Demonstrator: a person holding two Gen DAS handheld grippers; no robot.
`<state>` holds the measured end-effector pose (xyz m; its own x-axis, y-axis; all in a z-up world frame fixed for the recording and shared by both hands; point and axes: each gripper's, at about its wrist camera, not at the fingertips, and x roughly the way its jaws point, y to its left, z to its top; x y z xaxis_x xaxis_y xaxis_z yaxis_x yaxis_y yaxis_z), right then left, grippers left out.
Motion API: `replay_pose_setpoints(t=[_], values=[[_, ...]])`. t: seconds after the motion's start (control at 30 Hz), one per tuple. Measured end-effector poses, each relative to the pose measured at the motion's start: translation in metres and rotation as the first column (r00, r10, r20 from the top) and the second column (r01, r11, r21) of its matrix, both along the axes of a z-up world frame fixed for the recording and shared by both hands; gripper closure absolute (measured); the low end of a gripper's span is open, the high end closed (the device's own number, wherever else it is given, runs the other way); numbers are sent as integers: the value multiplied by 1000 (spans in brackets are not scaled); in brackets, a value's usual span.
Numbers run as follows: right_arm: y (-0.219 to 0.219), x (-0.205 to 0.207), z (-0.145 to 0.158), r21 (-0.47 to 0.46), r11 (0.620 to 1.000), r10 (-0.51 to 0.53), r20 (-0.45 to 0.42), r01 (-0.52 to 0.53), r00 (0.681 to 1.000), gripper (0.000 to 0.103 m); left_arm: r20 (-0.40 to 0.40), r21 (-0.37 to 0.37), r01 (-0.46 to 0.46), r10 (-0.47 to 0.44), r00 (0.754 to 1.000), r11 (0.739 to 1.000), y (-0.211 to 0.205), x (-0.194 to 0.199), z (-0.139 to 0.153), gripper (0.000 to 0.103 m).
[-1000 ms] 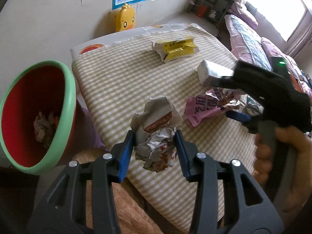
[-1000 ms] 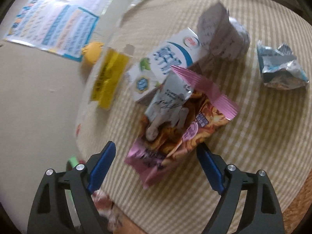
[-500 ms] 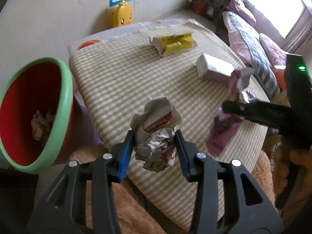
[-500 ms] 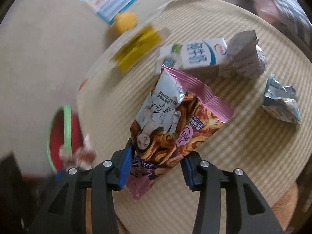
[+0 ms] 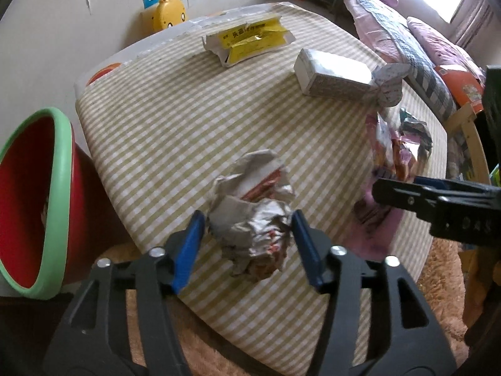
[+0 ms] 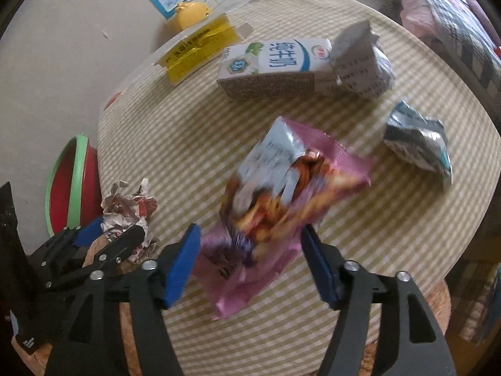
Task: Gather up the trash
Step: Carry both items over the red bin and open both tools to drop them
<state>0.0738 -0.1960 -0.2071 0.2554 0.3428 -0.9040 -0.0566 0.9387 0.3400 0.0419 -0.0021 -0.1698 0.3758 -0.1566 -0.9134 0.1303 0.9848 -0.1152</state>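
My left gripper (image 5: 247, 247) is shut on a crumpled silver wrapper (image 5: 253, 213) and holds it above the near edge of the checked table (image 5: 188, 119); it also shows in the right wrist view (image 6: 128, 210). My right gripper (image 6: 250, 260) is shut on a pink snack bag (image 6: 281, 194), lifted over the table; the bag shows in the left wrist view (image 5: 394, 156). A red bin with a green rim (image 5: 34, 200) stands left of the table, also seen in the right wrist view (image 6: 72, 185).
On the table lie a yellow packet (image 5: 250, 40), a white milk carton (image 6: 275, 69), a crumpled paper (image 6: 363, 65) and a silver-blue wrapper (image 6: 416, 144). A bed (image 5: 407, 40) is at the right. A yellow duck toy (image 5: 169, 15) sits by the wall.
My right gripper closed on the pink snack bag and lifted it off the table. My left gripper kept hold of the crumpled wrapper and drew back a little.
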Motion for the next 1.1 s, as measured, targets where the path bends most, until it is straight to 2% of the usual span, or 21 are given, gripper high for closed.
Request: replay_pose_setpoints(t=[0.2, 0.43, 0.5, 0.57, 0.63, 0.73, 0.93, 1.1], values=[[-12, -12, 1, 47, 995, -83, 0, 83, 997, 34, 15, -13, -31, 31, 999, 999, 6, 1, 1, 41], [-14, -14, -3, 74, 991, -111, 2, 111, 994, 35, 6, -12, -22, 22, 1000, 1000, 6, -1, -5, 44], [-11, -11, -10, 79, 991, -107, -12, 108, 994, 52, 6, -21, -18, 18, 1000, 1000, 6, -1, -4, 56], [-11, -13, -9, 92, 990, -110, -5, 110, 994, 59, 16, -14, -16, 17, 1000, 1000, 5, -2, -2, 57], [-11, -16, 0, 95, 990, -104, 31, 100, 994, 64, 30, 10, -21, 21, 999, 1000, 6, -3, 0, 59], [-10, -18, 18, 93, 991, -101, 93, 92, 991, 67, 39, 4, -44, 44, 998, 999, 11, -4, 5, 59], [-2, -22, 52, 105, 992, -92, 189, 73, 978, 67, 104, 10, -74, 72, 992, 997, 21, -4, 25, 59], [10, -27, 69, 112, 993, -69, 229, 45, 971, 67, 151, 10, -89, 86, 985, 996, 28, -5, 40, 59]])
